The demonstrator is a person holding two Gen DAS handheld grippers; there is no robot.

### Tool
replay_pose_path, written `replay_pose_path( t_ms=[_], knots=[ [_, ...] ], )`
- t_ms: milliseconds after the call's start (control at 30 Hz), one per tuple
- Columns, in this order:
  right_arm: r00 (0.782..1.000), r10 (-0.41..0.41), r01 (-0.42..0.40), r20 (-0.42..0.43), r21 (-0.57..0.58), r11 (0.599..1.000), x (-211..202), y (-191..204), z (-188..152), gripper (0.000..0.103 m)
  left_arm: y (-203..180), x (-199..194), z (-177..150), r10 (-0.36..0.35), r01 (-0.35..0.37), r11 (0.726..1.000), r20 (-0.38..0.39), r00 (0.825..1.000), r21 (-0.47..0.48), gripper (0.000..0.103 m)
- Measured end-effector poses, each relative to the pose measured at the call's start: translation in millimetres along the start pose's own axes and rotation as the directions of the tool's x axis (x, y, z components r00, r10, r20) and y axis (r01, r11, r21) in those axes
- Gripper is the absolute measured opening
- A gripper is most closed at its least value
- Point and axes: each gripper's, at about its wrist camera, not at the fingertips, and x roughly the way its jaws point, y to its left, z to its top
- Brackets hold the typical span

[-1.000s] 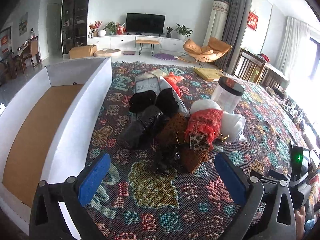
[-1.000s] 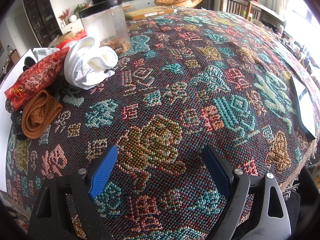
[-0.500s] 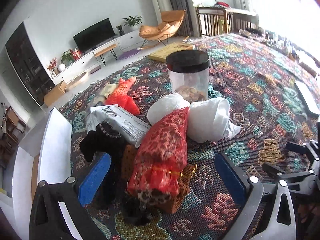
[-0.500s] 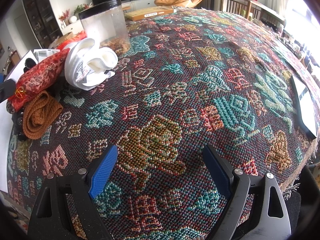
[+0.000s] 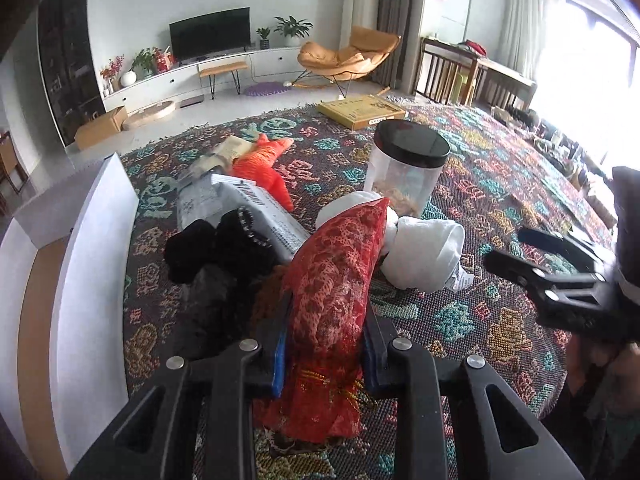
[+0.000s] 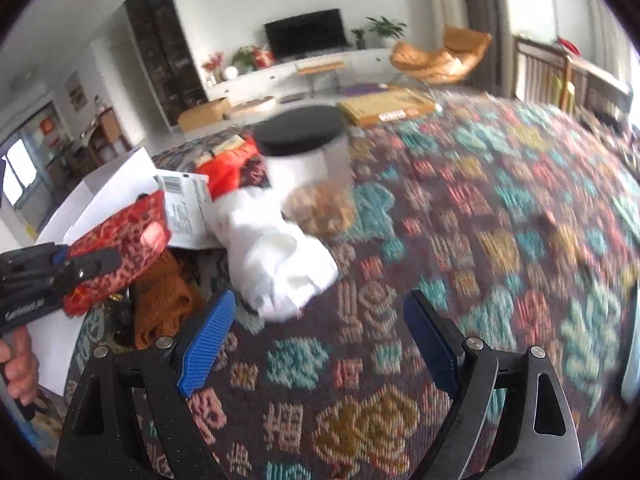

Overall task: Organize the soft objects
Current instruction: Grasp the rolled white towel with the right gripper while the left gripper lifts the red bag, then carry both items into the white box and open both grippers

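Observation:
My left gripper (image 5: 324, 344) is shut on a red patterned cloth pouch (image 5: 336, 292), which sticks out forward between its blue pads. The pouch also shows in the right wrist view (image 6: 120, 240), held by the left gripper (image 6: 86, 260) above the pile. A white rolled cloth (image 5: 424, 252) lies just right of the pouch; it also shows in the right wrist view (image 6: 276, 256). Black soft items (image 5: 216, 248), a brown knit piece (image 6: 160, 300) and an orange cloth (image 5: 264, 160) lie in the pile. My right gripper (image 6: 316, 340) is open and empty near the white cloth.
A white box with a brown floor (image 5: 92, 264) stands left of the pile. A clear jar with a black lid (image 5: 408, 172) stands behind the white cloth. A silver packet (image 5: 240, 208) lies in the pile. A flat yellow box (image 5: 360, 110) lies at the far table edge.
My left gripper has moved in and shut on the red pouch. My right gripper has swung left toward the white cloth, still open.

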Motion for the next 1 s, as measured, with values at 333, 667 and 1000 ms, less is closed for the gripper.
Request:
replay_pose_path(
  t_ms=[333, 667, 1000],
  knots=[
    [0.976, -0.042, -0.005, -0.211, -0.216, 0.976, 71.3, 54.3, 8.4, 0.024, 52.9, -54.0, -32.8, -0.020, 0.030, 0.985, 0.059, 0.998, -0.169, 0.028],
    [0.991, -0.022, 0.032, -0.129, 0.075, 0.997, -32.9, -10.9, -19.2, 0.024, 86.0, -92.6, -16.6, -0.210, 0.261, 0.916, 0.190, 0.959, -0.305, 0.028],
    [0.988, 0.119, -0.114, -0.100, 0.057, 0.992, -44.9, 47.0, -10.3, 0.024, 124.2, -141.7, -23.2, -0.060, 0.133, 0.936, 0.225, 0.973, -0.325, 0.028]
  ],
)
